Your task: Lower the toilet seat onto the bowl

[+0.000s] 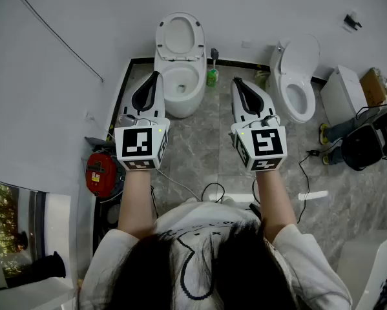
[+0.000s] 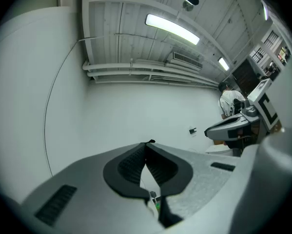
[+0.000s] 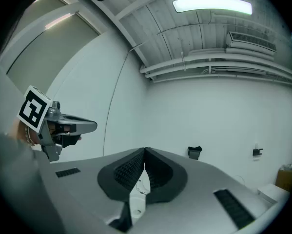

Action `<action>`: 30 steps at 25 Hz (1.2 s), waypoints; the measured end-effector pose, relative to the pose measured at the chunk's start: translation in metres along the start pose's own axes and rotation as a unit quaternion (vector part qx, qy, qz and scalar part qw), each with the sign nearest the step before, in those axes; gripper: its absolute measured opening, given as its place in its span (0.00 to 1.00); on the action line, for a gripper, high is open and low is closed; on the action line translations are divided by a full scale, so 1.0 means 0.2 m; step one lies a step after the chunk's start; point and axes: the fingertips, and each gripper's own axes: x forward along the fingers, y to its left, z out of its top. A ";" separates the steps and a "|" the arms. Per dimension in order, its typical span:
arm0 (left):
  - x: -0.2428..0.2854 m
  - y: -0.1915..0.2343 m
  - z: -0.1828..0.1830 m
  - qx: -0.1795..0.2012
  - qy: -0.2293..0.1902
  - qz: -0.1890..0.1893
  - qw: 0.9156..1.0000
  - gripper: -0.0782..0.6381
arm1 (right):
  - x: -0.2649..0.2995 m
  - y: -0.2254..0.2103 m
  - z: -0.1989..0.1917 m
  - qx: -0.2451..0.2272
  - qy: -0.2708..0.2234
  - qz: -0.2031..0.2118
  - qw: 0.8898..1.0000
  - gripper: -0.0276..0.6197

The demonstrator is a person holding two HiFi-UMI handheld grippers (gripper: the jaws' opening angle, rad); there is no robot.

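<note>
In the upper middle of the head view the toilet seat [image 1: 179, 36] stands raised, upright against the white wall [image 1: 83, 18], with the open bowl [image 1: 180, 86] just below it in the frame. The left gripper [image 1: 156, 76] is held out at the bowl's left edge in the picture and the right gripper [image 1: 236, 82] to the bowl's right, apart from it. On each gripper the jaws are closed tip to tip with nothing between them. A green bottle [image 1: 212, 77] stands on the grey floor [image 1: 206, 154] between the bowl and the right gripper. A second toilet [image 1: 298, 76] is at the upper right, and a red object [image 1: 101, 172] lies at the left.
</note>
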 end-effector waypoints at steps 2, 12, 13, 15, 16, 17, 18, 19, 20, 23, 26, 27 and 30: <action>-0.01 0.02 0.01 0.002 -0.005 0.000 1.000 0.12 | 0.00 0.01 0.01 0.003 0.001 -0.002 1.000 0.09; 0.00 0.22 0.03 -0.003 -0.012 0.006 1.000 0.12 | 0.05 -0.05 0.06 0.017 -0.001 -0.030 0.999 0.09; -0.01 0.24 0.03 -0.005 -0.012 0.008 1.000 0.12 | 0.04 -0.04 0.06 0.023 -0.002 -0.032 0.999 0.09; -0.03 0.26 0.01 -0.008 -0.009 0.012 1.000 0.12 | 0.03 -0.03 0.04 0.034 -0.002 -0.033 0.999 0.09; -0.03 0.26 0.00 -0.009 -0.007 0.013 1.000 0.12 | 0.03 -0.02 0.03 0.036 0.000 -0.033 0.999 0.09; -0.03 0.26 0.00 -0.010 -0.005 0.013 1.000 0.12 | 0.03 -0.02 0.02 0.035 0.002 -0.032 0.999 0.09; -0.04 0.26 -0.02 -0.010 -0.003 0.013 1.000 0.12 | 0.03 -0.02 0.00 0.035 0.005 -0.031 0.999 0.09; -0.04 0.25 -0.03 -0.010 0.000 0.012 1.000 0.12 | 0.03 -0.01 -0.01 0.034 0.006 -0.029 0.999 0.09; -0.03 0.26 -0.05 -0.010 0.003 0.013 1.000 0.12 | 0.04 0.00 -0.02 0.033 0.007 -0.027 0.999 0.09; 0.00 0.28 -0.08 -0.011 0.007 0.017 1.000 0.12 | 0.10 0.01 -0.04 0.025 0.008 -0.019 0.999 0.09; 0.05 0.30 -0.11 -0.010 0.007 0.021 1.000 0.12 | 0.18 -0.01 -0.06 0.022 0.004 -0.009 1.000 0.09; 0.07 0.31 -0.12 -0.010 0.008 0.024 1.000 0.12 | 0.21 -0.01 -0.07 0.024 0.003 -0.003 1.000 0.09; 0.13 0.35 -0.16 -0.014 0.006 0.042 0.999 0.12 | 0.31 -0.04 -0.10 0.024 -0.001 0.021 0.999 0.09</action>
